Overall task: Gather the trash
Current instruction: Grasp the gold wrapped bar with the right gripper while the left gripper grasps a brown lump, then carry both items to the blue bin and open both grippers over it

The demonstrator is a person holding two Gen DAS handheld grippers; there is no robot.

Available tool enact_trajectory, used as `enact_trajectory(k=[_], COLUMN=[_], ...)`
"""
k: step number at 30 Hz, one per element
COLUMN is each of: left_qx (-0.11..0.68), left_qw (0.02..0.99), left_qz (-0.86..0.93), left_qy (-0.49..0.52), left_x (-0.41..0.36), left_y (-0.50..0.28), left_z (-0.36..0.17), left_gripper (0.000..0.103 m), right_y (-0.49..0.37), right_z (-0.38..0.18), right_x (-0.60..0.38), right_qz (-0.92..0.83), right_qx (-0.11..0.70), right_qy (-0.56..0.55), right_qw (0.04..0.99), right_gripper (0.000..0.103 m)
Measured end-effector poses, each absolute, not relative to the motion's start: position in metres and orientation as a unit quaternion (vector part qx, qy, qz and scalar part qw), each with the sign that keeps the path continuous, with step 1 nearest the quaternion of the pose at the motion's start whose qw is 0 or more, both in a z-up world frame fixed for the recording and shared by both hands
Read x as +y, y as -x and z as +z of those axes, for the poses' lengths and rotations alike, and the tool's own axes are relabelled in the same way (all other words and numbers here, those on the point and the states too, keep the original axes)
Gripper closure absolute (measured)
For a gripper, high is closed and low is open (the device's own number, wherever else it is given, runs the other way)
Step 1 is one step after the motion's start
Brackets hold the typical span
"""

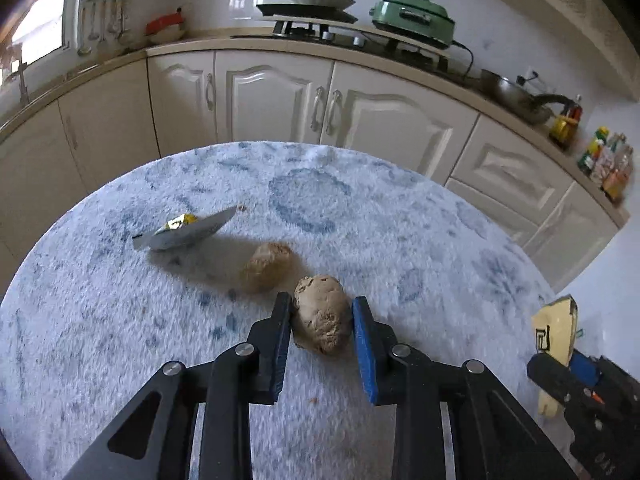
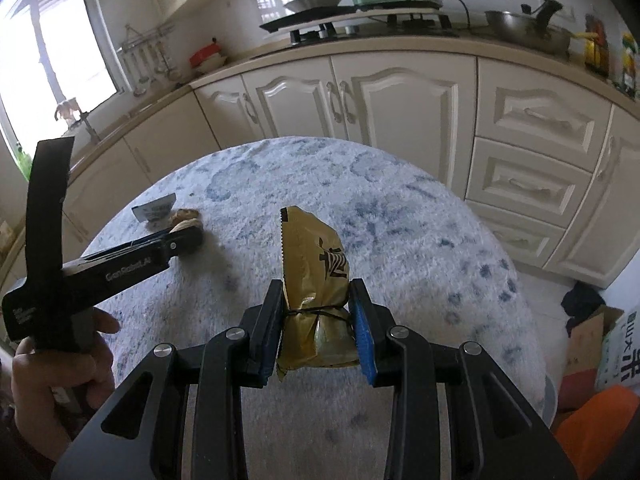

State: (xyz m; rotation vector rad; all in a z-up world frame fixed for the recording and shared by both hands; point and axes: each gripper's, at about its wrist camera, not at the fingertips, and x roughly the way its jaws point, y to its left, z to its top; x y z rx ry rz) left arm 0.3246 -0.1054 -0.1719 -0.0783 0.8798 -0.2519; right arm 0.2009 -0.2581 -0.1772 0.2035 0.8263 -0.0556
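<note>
left wrist: left claw (image 1: 322,318) straddles a brown lump (image 1: 320,314) on the fuzzy desk (image 1: 400,240), jaws apart, the left pad looks to touch it, right pad just beside, not yet squeezed. second lump (image 1: 267,266) near behind it, a grey wrapper (image 1: 186,232) further left. the lump looks crumbly and soft, light, likely breaks if pinched hard, so grip across the middle, gently. crumb (image 1: 313,400) lies between the fingers. right wrist: right claw (image 2: 316,312) clamped on a gold packet (image 2: 314,280) held above the desk, both pads pressing at the tied neck. packet is thin foil, light, crinkly, could slip, so the tied waist is the best hold. left claw is seen at left down by the lumps, a hand (image 2: 60,364) gripping its handle.
</note>
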Motion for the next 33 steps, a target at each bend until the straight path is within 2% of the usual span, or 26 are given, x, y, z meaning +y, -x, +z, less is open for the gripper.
enact_trajectory(k=[8,23,33], left_qx=[0.394,0.323,0.286], left_qw=[0.909,0.931,0.94], left_qz=[-0.127,-0.167,-0.182], left_qy=[0.042,0.029,0.042], left_x=[-0.089,-0.071,-0.053], left_y=[-0.281,-0.137,-0.092], left_z=[-0.157,-0.109,-0.08], left_gripper=[0.077,0.077,0.077], right_y=[-0.174,-0.114,-0.091], right_z=[-0.164,-0.127,-0.097], right_x=[-0.256,-0.233,-0.222], right_qz=[-0.037,-0.063,-0.062], right_qx=[0.392,0.364,0.338], right_qy=[-0.097,-0.076,-0.059], right_qw=[0.914,0.926,0.937], right_gripper=[0.07,0.07,0.07])
